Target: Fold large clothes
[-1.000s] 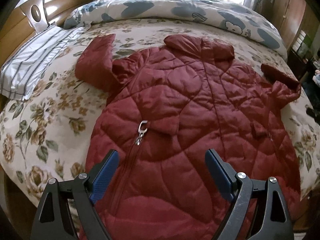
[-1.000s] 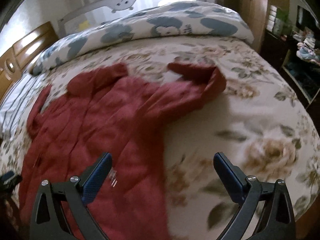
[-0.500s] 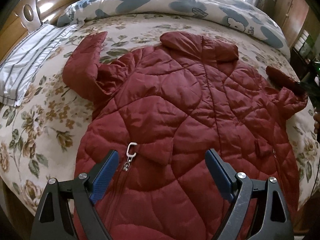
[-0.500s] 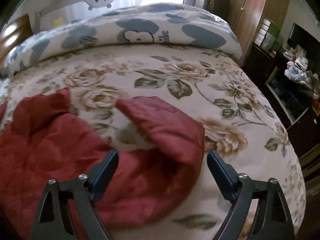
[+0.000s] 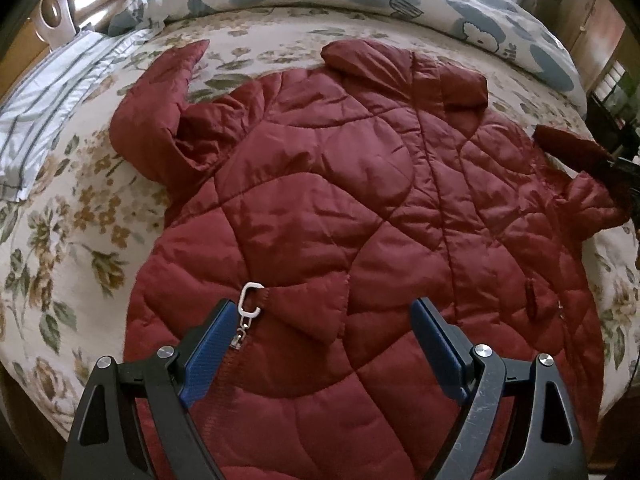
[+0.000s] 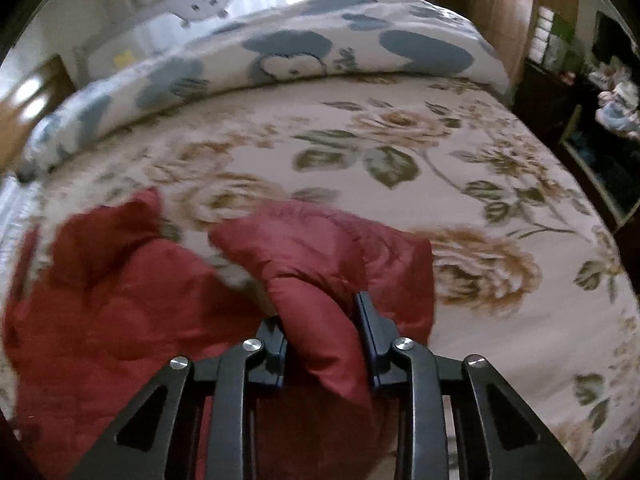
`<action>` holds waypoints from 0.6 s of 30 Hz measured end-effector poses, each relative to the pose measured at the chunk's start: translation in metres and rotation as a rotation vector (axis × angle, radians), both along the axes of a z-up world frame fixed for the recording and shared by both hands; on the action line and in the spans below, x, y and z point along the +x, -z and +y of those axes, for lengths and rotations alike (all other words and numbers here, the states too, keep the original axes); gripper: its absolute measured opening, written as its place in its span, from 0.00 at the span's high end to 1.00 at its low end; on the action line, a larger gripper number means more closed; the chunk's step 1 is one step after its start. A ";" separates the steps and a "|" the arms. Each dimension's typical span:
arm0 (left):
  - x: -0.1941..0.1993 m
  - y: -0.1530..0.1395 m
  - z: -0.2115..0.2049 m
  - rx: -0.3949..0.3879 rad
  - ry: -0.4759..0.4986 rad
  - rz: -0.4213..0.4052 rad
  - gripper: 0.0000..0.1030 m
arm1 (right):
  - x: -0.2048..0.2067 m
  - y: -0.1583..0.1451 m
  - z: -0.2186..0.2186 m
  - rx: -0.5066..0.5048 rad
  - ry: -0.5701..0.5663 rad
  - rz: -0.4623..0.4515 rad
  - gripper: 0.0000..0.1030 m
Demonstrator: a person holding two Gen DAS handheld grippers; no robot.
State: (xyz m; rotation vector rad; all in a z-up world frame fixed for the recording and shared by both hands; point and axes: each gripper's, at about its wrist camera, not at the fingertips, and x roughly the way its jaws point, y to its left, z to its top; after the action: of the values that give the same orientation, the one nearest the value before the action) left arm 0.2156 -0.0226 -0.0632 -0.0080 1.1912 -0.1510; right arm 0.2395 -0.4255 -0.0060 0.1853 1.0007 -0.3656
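On the flowered bed (image 5: pixel 60 240), the red coat (image 5: pixel 360 208) lies spread, unfolded. My right claw (image 6: pixel 324 332) is closing on its sleeve (image 6: pixel 320 264); my left claw (image 5: pixel 320 344) hovers wide above the hem. Every fold remains.

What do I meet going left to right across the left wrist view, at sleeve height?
striped pillow → jacket's folded sleeve → quilted red jacket body → other sleeve, at the right edge of the floral bedsheet.
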 end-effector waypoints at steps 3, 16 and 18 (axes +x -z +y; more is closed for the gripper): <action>-0.001 0.001 0.003 -0.028 -0.001 0.013 0.14 | -0.004 -0.011 0.031 0.071 -0.058 -0.058 0.74; -0.003 -0.004 0.041 -0.178 -0.047 0.039 0.14 | 0.006 0.018 0.182 0.365 -0.361 -0.117 0.75; 0.000 -0.006 0.051 -0.231 -0.050 0.044 0.14 | 0.011 0.035 0.202 0.383 -0.418 -0.081 0.75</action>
State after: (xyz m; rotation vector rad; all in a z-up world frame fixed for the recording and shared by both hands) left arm 0.2160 0.0285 -0.0576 -0.2446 1.2110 -0.2443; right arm 0.2500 -0.2236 -0.0407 0.3261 0.9938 0.2173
